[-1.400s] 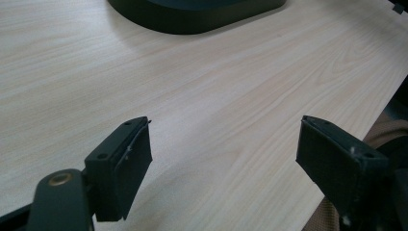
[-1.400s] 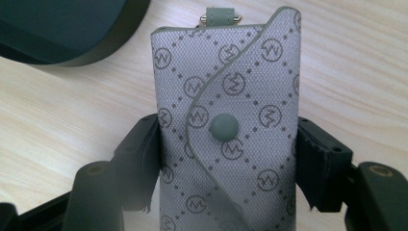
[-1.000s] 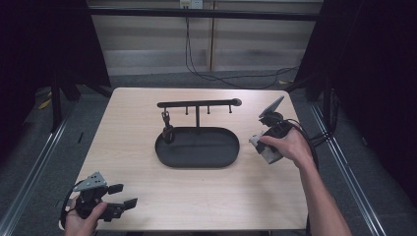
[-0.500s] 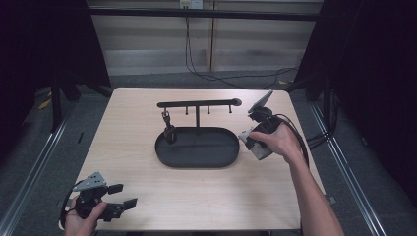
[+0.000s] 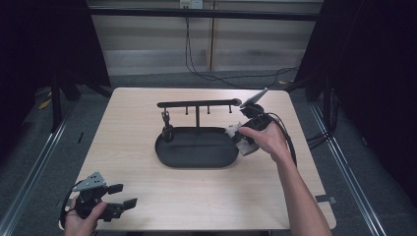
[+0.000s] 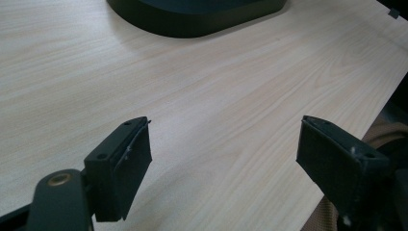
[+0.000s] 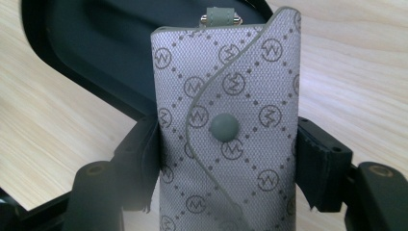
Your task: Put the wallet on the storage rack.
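Key pouch [image 7: 226, 139] over black tray [image 5: 196, 152] rim

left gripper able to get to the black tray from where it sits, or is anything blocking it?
Probably yes. The left gripper sits open near the table's front left corner, and bare tabletop lies between it and the black tray. The right gripper, shut on the grey key pouch, hangs at the tray's far right end.

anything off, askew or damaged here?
Nothing stands out. The grey key pouch is snapped shut and gripped squarely by the right gripper at the black tray's right end. The hook rack stands upright. The left gripper is open, near the table's front-left corner.
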A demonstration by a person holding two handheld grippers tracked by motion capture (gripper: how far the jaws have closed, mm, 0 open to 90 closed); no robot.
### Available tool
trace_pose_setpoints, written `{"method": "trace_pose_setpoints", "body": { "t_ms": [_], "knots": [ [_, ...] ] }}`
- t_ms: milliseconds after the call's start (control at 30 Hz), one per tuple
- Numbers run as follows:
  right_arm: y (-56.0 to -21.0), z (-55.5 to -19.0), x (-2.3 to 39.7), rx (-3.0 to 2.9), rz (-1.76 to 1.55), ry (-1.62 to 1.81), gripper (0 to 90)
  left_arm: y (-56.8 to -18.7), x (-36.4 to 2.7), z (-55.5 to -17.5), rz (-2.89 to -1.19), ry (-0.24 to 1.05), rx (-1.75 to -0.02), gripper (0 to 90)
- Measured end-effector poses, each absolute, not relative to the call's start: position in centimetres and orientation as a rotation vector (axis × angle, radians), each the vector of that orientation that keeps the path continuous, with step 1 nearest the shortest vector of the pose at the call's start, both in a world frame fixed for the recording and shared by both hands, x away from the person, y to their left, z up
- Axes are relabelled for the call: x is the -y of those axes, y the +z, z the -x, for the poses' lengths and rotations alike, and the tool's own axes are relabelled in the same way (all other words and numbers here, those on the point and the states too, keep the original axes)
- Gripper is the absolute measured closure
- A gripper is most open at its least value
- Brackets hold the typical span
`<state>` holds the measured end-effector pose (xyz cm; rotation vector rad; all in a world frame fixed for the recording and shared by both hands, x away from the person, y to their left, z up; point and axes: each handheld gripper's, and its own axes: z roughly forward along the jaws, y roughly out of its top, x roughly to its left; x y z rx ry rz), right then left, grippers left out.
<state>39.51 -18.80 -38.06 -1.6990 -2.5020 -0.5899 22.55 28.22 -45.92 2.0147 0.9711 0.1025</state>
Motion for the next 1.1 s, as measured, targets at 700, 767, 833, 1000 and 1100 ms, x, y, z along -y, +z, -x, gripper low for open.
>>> {"method": "trace_pose_setpoints", "body": {
  "t_ms": [700, 767, 833, 1000, 1100],
  "knots": [
    [-41.8, -40.1, 17.5, 2.331, 1.811, -0.799, 33.2, -45.9, -28.2, -22.4, -2.016, 0.100, -0.955, 19.2],
    [-42.1, -40.2, 17.3, 2.320, 1.818, -0.811, 33.2, -45.9, -28.2, -22.5, -2.021, 0.102, -0.954, 19.2],
    [-42.4, -40.3, 17.2, 2.310, 1.825, -0.833, 33.2, -45.9, -28.2, -22.4, -2.019, 0.102, -0.956, 19.3],
    [-43.0, -40.4, 16.7, 2.290, 1.848, -0.854, 33.2, -45.9, -28.2, -22.4, -2.021, 0.107, -0.958, 19.2],
    [-43.3, -40.5, 16.5, 2.282, 1.854, -0.873, 33.2, -45.9, -28.2, -22.4, -2.022, 0.107, -0.956, 19.3]
  ]
}}
